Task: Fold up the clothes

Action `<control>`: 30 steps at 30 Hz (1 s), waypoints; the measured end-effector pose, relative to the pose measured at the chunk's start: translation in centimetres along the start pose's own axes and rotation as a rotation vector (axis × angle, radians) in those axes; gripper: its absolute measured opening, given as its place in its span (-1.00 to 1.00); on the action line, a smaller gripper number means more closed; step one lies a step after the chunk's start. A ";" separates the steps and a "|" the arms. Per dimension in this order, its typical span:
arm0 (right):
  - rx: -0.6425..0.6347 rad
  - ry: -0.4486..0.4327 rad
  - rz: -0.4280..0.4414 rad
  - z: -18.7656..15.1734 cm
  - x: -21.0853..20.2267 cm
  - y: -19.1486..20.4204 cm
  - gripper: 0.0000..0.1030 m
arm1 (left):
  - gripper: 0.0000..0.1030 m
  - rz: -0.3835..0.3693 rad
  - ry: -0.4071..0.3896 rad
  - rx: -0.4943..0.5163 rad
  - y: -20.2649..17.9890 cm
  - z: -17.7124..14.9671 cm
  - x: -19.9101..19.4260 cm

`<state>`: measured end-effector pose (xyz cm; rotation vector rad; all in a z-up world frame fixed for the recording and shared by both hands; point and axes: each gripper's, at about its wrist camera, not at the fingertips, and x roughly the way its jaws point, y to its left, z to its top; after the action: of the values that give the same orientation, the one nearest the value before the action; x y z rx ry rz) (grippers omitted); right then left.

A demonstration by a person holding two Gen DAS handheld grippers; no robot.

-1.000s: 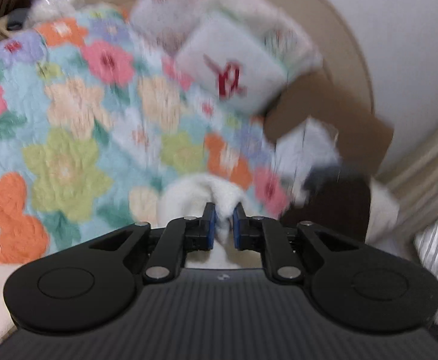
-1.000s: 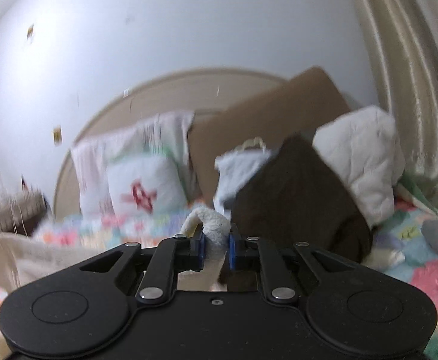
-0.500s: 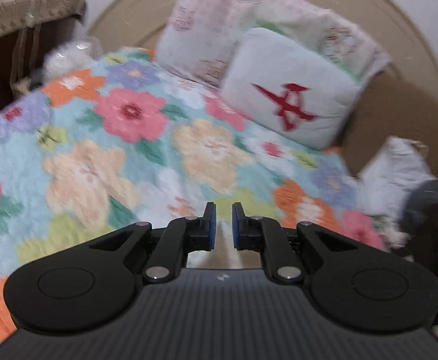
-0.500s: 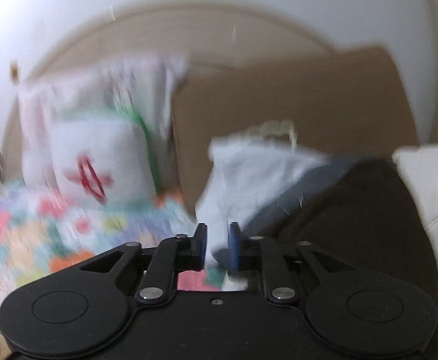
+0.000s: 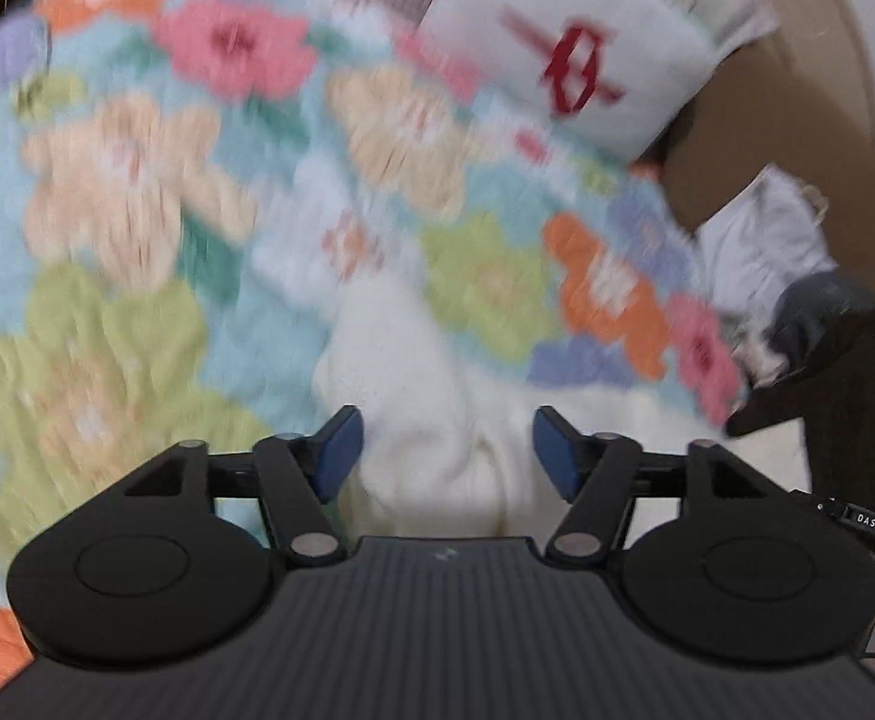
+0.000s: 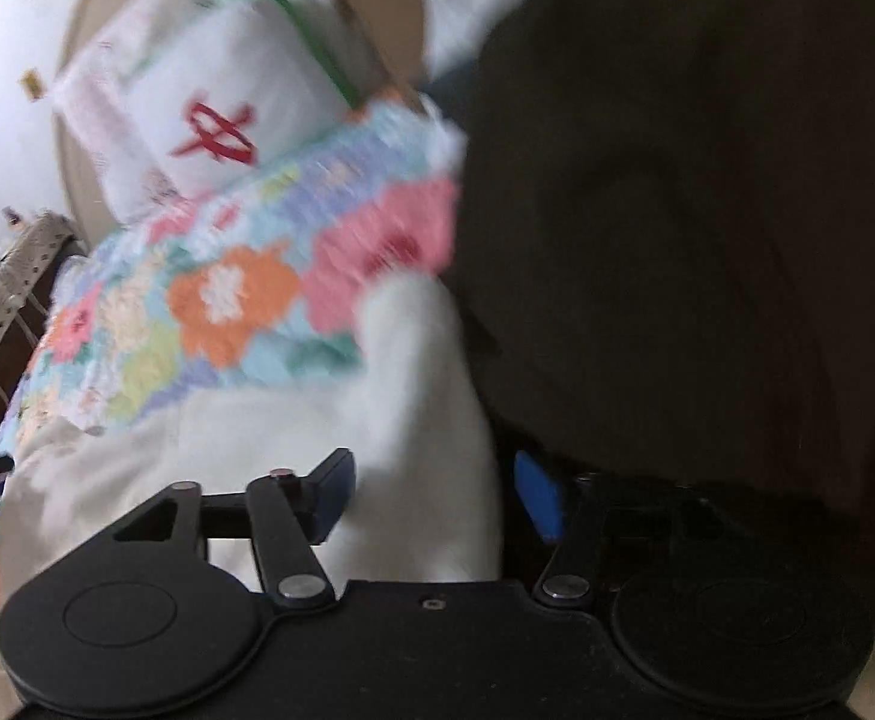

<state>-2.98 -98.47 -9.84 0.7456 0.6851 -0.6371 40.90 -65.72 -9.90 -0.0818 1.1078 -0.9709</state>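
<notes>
Release time: both grippers, left (image 5: 446, 450) and right (image 6: 431, 492), have just been opening, 2 sets of jaws wide, pads clear of the cream garment (image 5: 425, 396) lying between them. Best back straight off so nothing snags the fold.

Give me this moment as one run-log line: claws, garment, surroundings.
left claw: open, jaws just opened | right claw: open, jaws just opened | cream garment: between both claws' pads, ungripped, on floral quilt | dark garment: beside right claw

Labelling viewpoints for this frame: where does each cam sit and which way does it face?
Left wrist: on the left gripper, angled down at the cream garment on the floral quilt; open fingers show.
Right wrist: on the right gripper, angled down at the cream garment beside the dark brown garment; open fingers show.
Shared: quilt, cream garment, red-marked pillow.
</notes>
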 end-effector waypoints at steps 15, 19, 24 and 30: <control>-0.454 -0.540 0.215 0.7 -10.4 8.6 -0.87 | -0.75 0.185 -0.585 0.365 -8.6 0.0 -8.8; -0.342 -0.396 -0.021 3.9 -3.7 8.5 -0.62 | -0.33 0.418 -0.476 0.287 -6.5 2.8 -3.3; -0.181 -0.265 -0.131 3.3 -1.8 6.8 -0.27 | -0.17 0.437 -0.297 0.246 -5.4 1.8 -0.5; -0.084 -0.198 0.023 -3.3 -8.9 6.9 -0.04 | 0.06 0.384 -0.163 0.321 -6.3 -3.9 -2.9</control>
<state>-4.52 -89.51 -2.34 0.6026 0.5170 -0.6478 33.69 -66.01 -6.57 0.2982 0.7699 -0.7681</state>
